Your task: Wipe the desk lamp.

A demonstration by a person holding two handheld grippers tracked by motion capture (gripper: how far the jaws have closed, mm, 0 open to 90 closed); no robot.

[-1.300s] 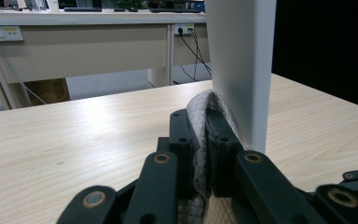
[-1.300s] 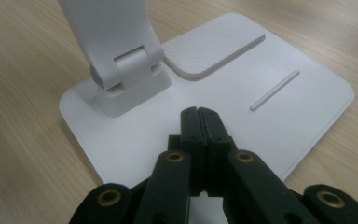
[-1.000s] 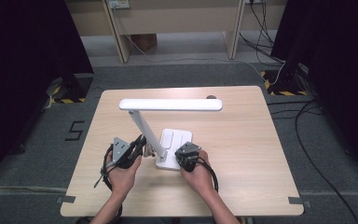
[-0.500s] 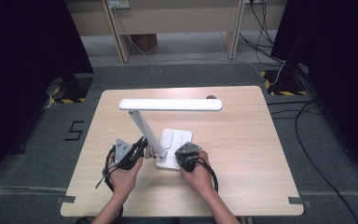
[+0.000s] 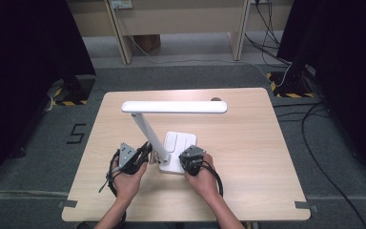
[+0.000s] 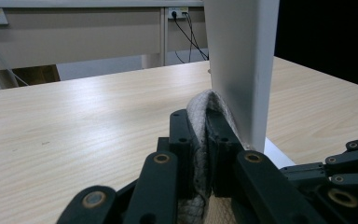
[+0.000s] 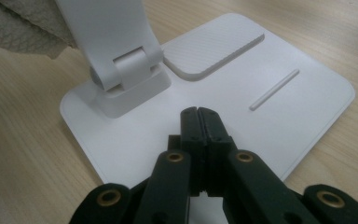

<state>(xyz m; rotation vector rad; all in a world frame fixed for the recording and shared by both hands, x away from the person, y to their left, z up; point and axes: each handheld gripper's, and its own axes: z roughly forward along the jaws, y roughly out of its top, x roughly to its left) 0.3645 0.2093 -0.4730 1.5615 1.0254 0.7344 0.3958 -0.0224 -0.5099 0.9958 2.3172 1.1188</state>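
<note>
Wiping down a desk lamp, cloth in one claw

Left claw (image 6: 200, 140) clenched on a grey cloth (image 6: 198, 121), pressed against the lamp arm (image 6: 242, 70) just right of it; right claw (image 7: 199, 119) clenched empty, pinning the lamp base (image 7: 307, 93) to the tabletop (image 5: 248, 143); arm slanting up toward the far head (image 5: 174, 106).

The left hand-held gripper (image 5: 145, 151), black and two-jawed, had its jaws clamped together on a fold of grey cloth (image 6: 200, 116). The right hand-held gripper (image 7: 199, 114) had its jaws pressed fully together, forearms low and converging.
</note>
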